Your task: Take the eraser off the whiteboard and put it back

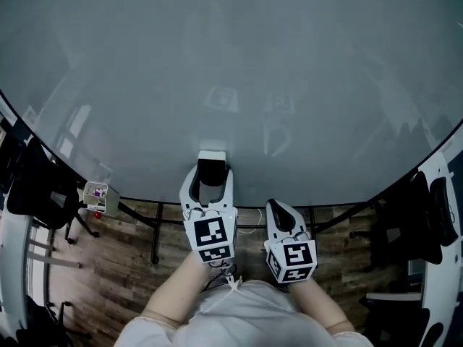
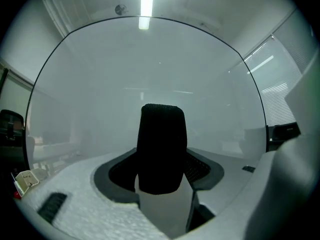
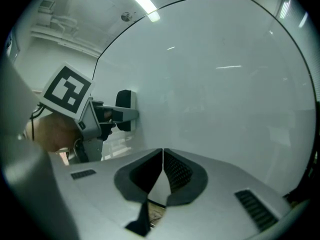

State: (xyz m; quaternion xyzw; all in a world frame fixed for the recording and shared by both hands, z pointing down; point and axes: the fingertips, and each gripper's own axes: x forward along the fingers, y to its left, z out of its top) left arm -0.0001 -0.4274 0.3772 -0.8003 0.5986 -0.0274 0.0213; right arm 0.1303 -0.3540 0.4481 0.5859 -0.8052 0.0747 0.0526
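The left tool [image 1: 213, 173] stands wide, its two jaws on either side of the eraser [image 2: 161, 144] without pressing on it. In the left gripper view there is a gap at each side of the black body. The eraser sits upright against the whiteboard [image 1: 231, 71], low on the board near its bottom edge, and seems to cling there on its own. The right gripper view shows it from the side, flat against the board with the left jaws reaching past it.

The step in hand looks like letting go after the put-back, so the task appears nearly done. To do it well, the left tool should come straight back along the line it points, with the jaws kept wide and level. That way neither pad catches an edge and slides or tips the eraser. A slow first stretch would show whether the eraser holds on the board.

The left tool points level and square at the board, its marker cube [image 1: 213, 237] facing up and the forearm straight behind it. The right tool [image 3: 163, 156] is closed on nothing. It is held just beside the left one, a little further back from the board and tipped slightly down, taking no part.
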